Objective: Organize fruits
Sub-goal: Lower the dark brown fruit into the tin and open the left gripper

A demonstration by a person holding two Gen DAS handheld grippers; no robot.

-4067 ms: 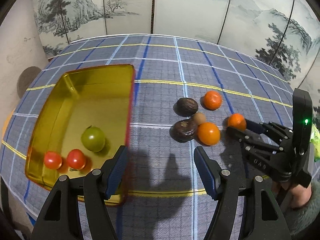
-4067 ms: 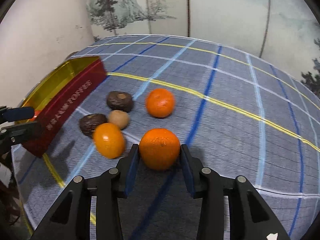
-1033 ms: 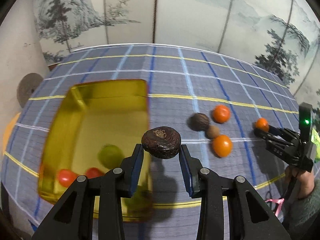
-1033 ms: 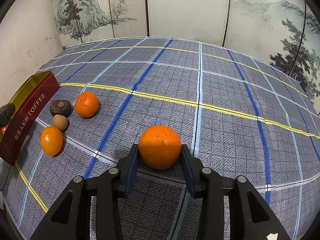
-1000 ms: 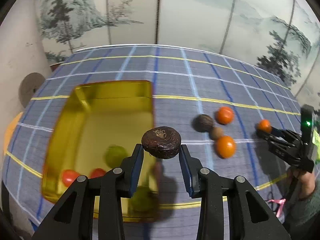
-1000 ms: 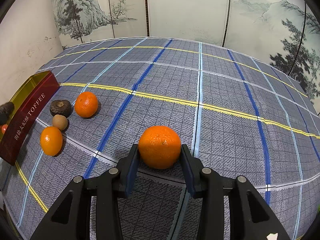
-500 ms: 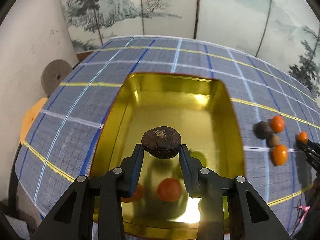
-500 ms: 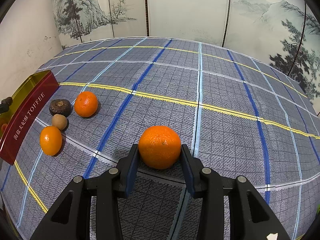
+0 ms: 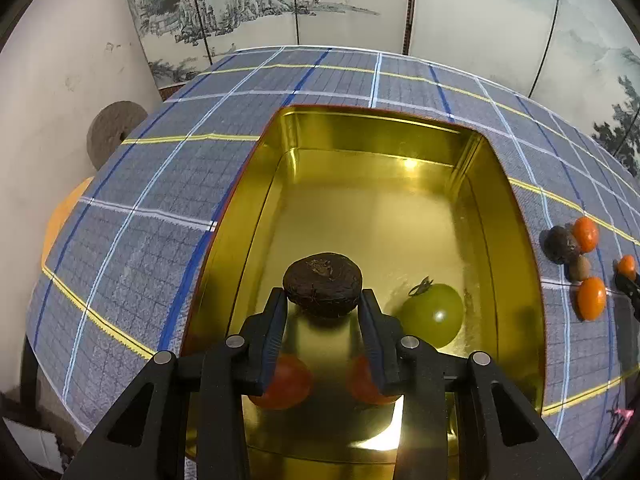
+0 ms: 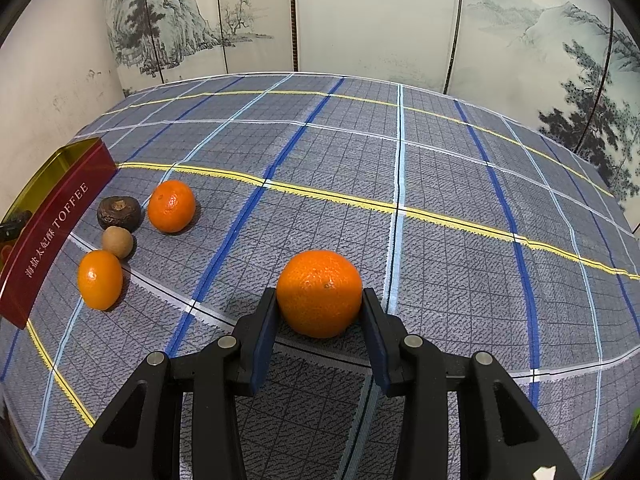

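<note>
The step in hand is judged to be the delivery of a dark wrinkled fruit (image 9: 322, 283) into the gold tin (image 9: 516, 216). The fruit is clenched between the pads of the left claw (image 9: 322, 322) and is held above the tin's floor, just beside a green tomato (image 9: 433, 314) and above two red tomatoes (image 9: 282, 378) that are partly hidden behind the fingers. In the right wrist view an orange (image 10: 319, 293) is gripped by the right claw (image 10: 319, 332) over the checked cloth of the table (image 10: 440, 184); whether it rests on the cloth or is lifted clear cannot be told.

Four fruits are left on the table beside the tin's red wall: a second dark fruit (image 10: 119, 212), a small brown fruit (image 10: 117, 242) and two more oranges (image 10: 171, 206) (image 10: 100, 279).

For the next move, the left claw is best lowered a little over a bare patch of tin floor and then released, so that the tomatoes are not struck. The held orange is expected to be carried across to the tin afterwards
</note>
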